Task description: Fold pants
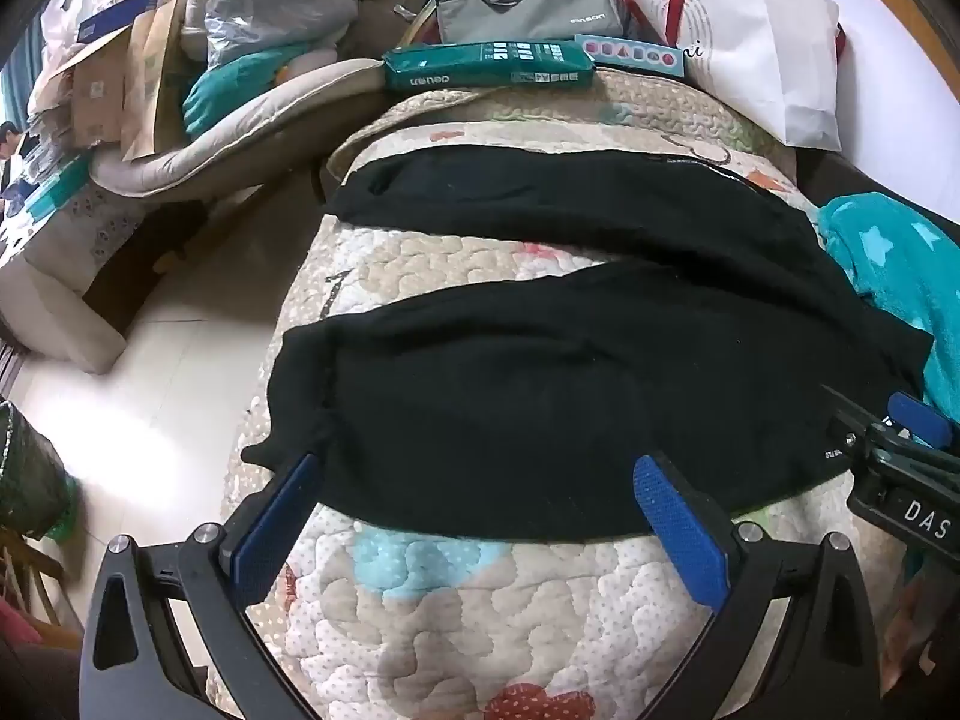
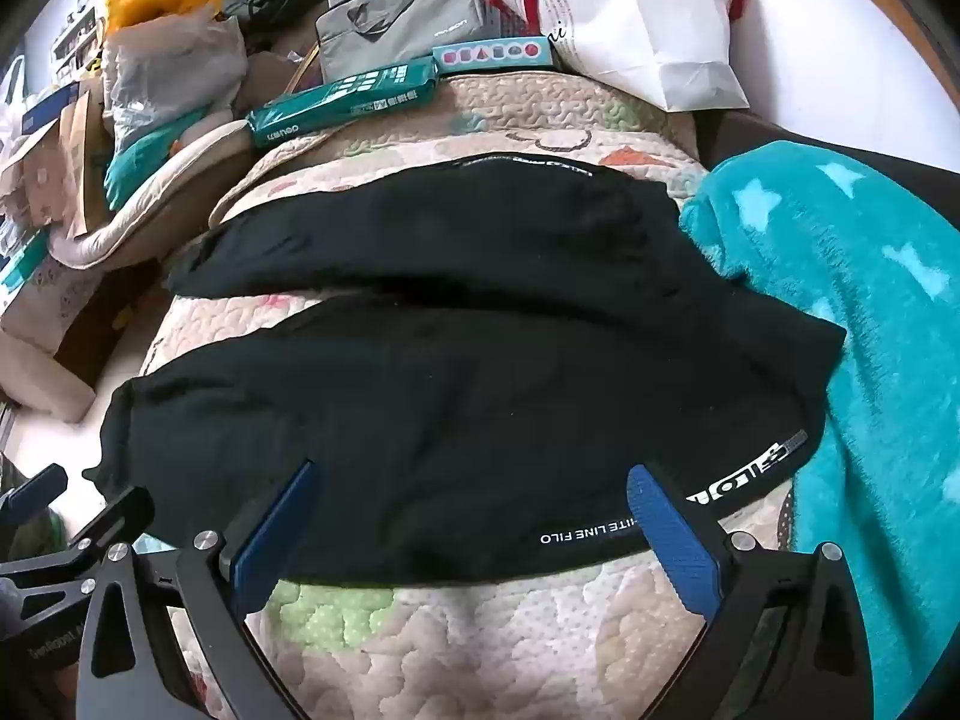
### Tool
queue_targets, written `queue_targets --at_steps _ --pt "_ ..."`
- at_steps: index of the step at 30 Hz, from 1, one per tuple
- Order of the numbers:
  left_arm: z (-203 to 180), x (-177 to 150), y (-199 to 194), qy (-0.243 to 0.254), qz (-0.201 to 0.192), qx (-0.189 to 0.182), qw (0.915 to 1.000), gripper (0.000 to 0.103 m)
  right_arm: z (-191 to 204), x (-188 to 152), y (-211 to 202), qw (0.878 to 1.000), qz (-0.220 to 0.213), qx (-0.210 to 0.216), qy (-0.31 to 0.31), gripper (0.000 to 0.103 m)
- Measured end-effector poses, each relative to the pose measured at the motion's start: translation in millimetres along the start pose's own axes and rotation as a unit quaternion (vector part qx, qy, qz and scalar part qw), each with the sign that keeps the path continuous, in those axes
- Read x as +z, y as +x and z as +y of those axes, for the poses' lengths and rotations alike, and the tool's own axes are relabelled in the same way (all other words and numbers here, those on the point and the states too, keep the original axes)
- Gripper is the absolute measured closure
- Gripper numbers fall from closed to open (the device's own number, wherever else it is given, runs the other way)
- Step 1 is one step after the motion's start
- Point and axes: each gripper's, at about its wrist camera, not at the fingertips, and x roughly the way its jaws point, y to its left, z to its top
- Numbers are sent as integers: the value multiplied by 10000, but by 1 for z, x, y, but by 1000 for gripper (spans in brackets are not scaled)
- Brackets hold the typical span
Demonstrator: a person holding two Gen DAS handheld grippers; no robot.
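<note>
Black pants (image 1: 540,396) flat on the quilt (image 1: 480,600), just past both sets of fingers, left gripper (image 1: 480,480) wide, right gripper (image 2: 474,486) wide, teal blanket (image 2: 840,300) beside.

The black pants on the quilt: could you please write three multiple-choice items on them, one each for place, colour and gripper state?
1. What lies at the waistband end of the black pants?
A. a teal star blanket
B. a grey laptop bag
C. a white paper bag

2. What colour is the lettering along the waistband?
A. red
B. white
C. yellow

3. How do both grippers stand?
A. shut on cloth
B. open at the near edge
C. out of view

Answers: 1 A, the teal star blanket borders it; 2 B, white print shows; 3 B, left gripper and right gripper gape, holding nothing.
</note>
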Motion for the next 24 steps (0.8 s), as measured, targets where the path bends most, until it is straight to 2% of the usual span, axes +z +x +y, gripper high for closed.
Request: queue_targets --at_steps 1,4,24 --pt "4 0 4 -36 90 -113 9999 0 0 0 0 10000 -9 6 4 0" --pt "4 2 11 7 277 -115 9996 0 0 -1 0 10000 34 18 23 0" --pt "3 -9 22 -100 549 -125 9984 0 5 -7 6 9997 241 50 -41 0"
